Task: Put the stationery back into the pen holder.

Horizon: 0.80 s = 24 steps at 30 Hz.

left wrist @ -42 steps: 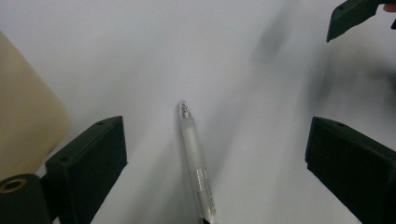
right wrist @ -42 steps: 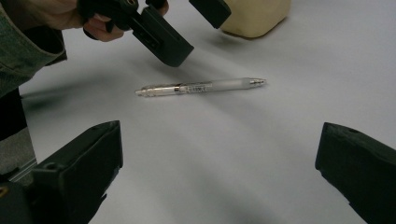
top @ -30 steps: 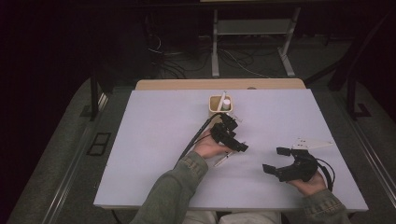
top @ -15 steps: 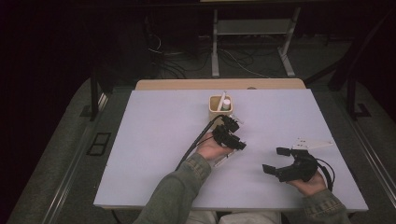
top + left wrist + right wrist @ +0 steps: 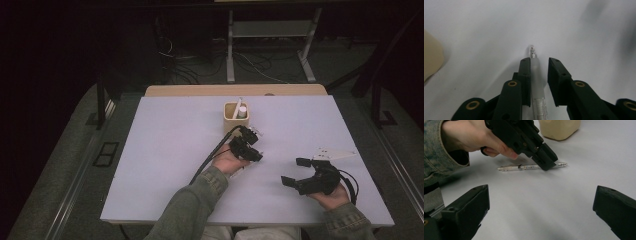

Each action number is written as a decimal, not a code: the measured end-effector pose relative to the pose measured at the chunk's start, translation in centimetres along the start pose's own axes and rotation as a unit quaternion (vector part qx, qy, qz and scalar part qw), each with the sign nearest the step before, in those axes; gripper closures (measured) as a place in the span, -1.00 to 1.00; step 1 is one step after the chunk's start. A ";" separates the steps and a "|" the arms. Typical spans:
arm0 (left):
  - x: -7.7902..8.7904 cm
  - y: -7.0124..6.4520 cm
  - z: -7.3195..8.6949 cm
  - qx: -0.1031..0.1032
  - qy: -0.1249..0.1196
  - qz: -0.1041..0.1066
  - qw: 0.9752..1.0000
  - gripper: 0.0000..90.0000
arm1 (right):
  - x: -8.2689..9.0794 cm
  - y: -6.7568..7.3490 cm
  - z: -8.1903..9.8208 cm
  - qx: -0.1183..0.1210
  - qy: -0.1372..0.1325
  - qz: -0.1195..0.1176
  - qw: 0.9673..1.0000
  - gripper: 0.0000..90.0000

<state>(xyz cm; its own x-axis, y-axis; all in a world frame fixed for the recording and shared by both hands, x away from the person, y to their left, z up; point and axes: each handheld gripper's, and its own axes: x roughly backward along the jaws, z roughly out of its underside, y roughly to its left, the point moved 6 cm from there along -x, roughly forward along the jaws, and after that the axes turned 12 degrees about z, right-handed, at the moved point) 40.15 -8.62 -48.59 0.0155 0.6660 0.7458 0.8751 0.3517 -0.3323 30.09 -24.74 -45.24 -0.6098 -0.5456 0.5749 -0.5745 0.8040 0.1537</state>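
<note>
**Pen straddled by the left gripper, not yet pinched**

In the high view, the left gripper is seen near the frame's centre on the white table, just below a small beige holder in which white sticks stand. The right gripper rests at lower right, its jaws spread wide and empty.

In the left gripper view, a clear pen lies lengthwise between the two jaws, its tip poking out above them at centre. The left jaw is touching or nearly touching the barrel, while a gap remains at the right jaw, so the claw is spread around the pen rather than pressed on it.

In the right gripper view, the pen is seen flat on the table at upper centre, under the other gripper's jaws. The jaws are best centred on the barrel, kept low to the table, and closed gently so the pen is not rolled away.
</note>
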 end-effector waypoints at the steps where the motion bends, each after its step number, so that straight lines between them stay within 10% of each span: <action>1: -0.1 0.0 0.0 0.004 -0.007 -0.004 1.000 0.65 | 0.0 0.0 0.0 0.000 0.000 0.000 1.000 -0.99; 24: 0.6 -0.2 -0.3 0.009 -0.035 -0.003 0.999 0.77 | 0.0 0.0 0.0 0.000 -0.001 0.001 1.000 -0.99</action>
<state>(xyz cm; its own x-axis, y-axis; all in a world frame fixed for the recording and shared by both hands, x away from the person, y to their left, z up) 40.14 -8.44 -47.92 -0.0233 0.7082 0.7057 0.8659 0.3670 -0.3398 30.12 -24.76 -45.22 -0.6110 -0.5449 0.5743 -0.5734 0.8047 0.1536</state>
